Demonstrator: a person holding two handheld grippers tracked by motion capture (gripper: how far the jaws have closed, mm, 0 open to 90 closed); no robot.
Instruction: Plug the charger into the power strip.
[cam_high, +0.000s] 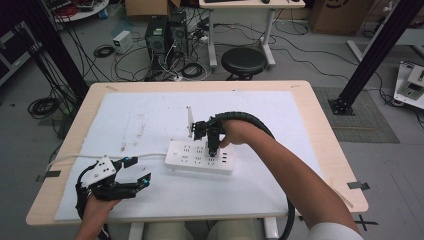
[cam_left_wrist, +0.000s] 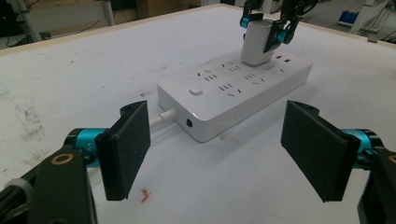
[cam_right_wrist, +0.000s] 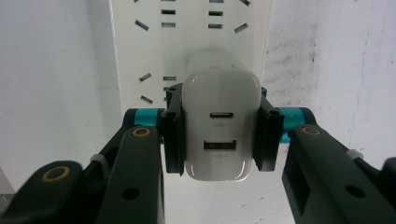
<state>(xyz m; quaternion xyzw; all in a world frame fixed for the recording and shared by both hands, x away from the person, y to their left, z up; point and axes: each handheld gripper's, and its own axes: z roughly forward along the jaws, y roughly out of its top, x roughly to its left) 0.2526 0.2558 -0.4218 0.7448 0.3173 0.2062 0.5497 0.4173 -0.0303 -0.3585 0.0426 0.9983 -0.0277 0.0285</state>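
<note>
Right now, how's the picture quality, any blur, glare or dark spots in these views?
High view: soft, dim at the floor edges, even light on the white mat. Left gripper view: jaws blurred close up, power strip sharper. Right gripper view: charger clear, mild sheen, strip slots behind slightly soft.

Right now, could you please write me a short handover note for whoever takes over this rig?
Right claw: shut on the white charger, holding it upright over the power strip. The left gripper view shows the charger's base at the strip's top face; whether its prongs are fully seated cannot be told.
Left claw: open, holding nothing, near the strip's cable end.
Power strip lies flat on the white mat.
Left to do, probably: press the charger home if needed, then release it.
</note>
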